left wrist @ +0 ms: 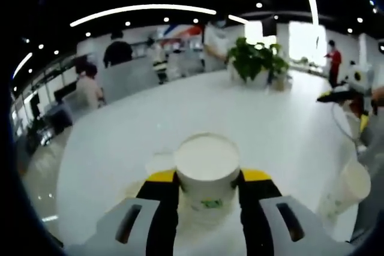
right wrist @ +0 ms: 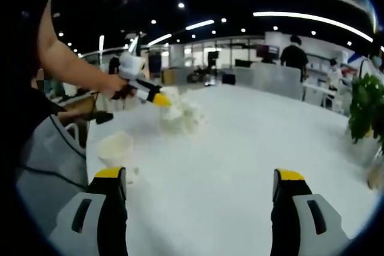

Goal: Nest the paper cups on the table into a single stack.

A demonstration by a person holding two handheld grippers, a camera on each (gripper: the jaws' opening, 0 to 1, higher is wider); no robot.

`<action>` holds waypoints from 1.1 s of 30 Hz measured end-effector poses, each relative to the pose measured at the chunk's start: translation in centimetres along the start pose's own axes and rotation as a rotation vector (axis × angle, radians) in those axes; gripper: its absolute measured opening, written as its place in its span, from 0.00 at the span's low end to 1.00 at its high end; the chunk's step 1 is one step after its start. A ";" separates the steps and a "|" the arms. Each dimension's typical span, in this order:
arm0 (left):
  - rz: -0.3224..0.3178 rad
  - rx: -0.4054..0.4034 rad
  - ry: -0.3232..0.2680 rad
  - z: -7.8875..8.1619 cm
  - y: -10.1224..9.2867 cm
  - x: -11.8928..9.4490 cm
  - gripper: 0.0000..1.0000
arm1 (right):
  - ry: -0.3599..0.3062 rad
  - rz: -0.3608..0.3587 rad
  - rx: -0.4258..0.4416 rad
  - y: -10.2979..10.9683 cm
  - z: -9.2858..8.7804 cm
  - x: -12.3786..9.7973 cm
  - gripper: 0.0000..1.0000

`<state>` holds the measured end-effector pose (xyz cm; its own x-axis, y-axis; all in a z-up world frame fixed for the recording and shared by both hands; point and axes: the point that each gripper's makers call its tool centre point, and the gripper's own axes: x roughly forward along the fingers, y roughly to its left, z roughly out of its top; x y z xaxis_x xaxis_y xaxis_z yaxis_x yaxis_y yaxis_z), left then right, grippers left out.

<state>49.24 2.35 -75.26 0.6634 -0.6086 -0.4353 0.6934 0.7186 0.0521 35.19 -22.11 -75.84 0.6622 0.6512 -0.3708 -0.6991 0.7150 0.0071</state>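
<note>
A white round table [right wrist: 240, 148] fills an open office. The left gripper [left wrist: 207, 187] clamps an upright paper cup [left wrist: 207, 169]; the right gripper [right wrist: 198, 187] gapes wide, with another cup [right wrist: 114, 147] standing near its left jaw.

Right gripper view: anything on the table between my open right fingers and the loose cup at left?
Nothing. The white table is bare from the right gripper to the loose paper cup, which lies left of the left finger.
</note>
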 end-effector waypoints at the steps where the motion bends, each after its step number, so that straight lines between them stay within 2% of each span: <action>1: -0.001 0.001 -0.002 0.2 0.0 -0.1 0.37 | 0.000 0.000 -0.001 0.0 0.0 0.0 1.00; 15: -0.036 0.056 -0.004 3.5 0.0 -0.9 0.38 | -0.009 -0.002 0.002 0.2 0.7 0.2 1.00; 22: -0.085 0.065 0.008 4.4 -0.8 -1.3 0.38 | -0.016 -0.004 0.001 0.2 0.9 0.0 1.00; 33: -0.091 0.098 0.007 5.3 -1.2 -1.8 0.38 | -0.014 -0.006 -0.001 0.3 1.0 -0.4 1.00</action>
<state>48.70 0.81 -69.81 0.5945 -0.6673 -0.4485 0.7752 0.6239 0.0993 34.99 -21.95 -74.73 0.6699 0.6504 -0.3580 -0.6955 0.7185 0.0037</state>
